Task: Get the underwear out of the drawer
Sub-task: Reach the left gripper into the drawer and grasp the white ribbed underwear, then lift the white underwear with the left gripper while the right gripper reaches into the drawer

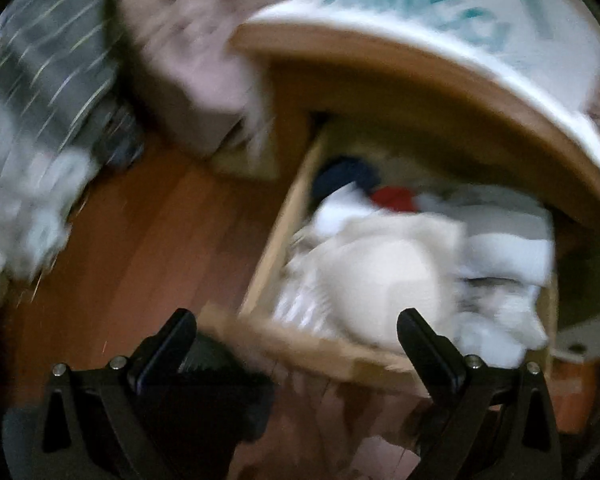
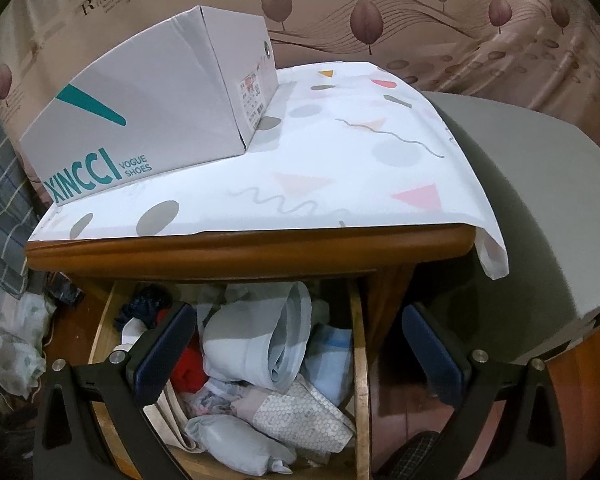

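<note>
Both tongs [image 1: 296, 332] [image 2: 296, 336] gape empty above the open drawer [image 2: 360, 360], where tangled underwear [image 2: 256, 344] risks snagging neighbours.

Dim, left view motion-blurred

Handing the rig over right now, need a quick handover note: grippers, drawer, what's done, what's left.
Left gripper: open, empty, hovering over the front edge of the drawer; its view is badly motion-blurred.
Right gripper: open, empty, above the open drawer.
Drawer: pulled out under the nightstand top, packed with folded and rolled garments; a pale grey-blue rolled piece sits mid-drawer, a red item to its left beside a finger.
Shoe box sits on the patterned cloth on top.
Done: drawer open. Left: grip one underwear piece and lift it out; nothing is held yet.
</note>
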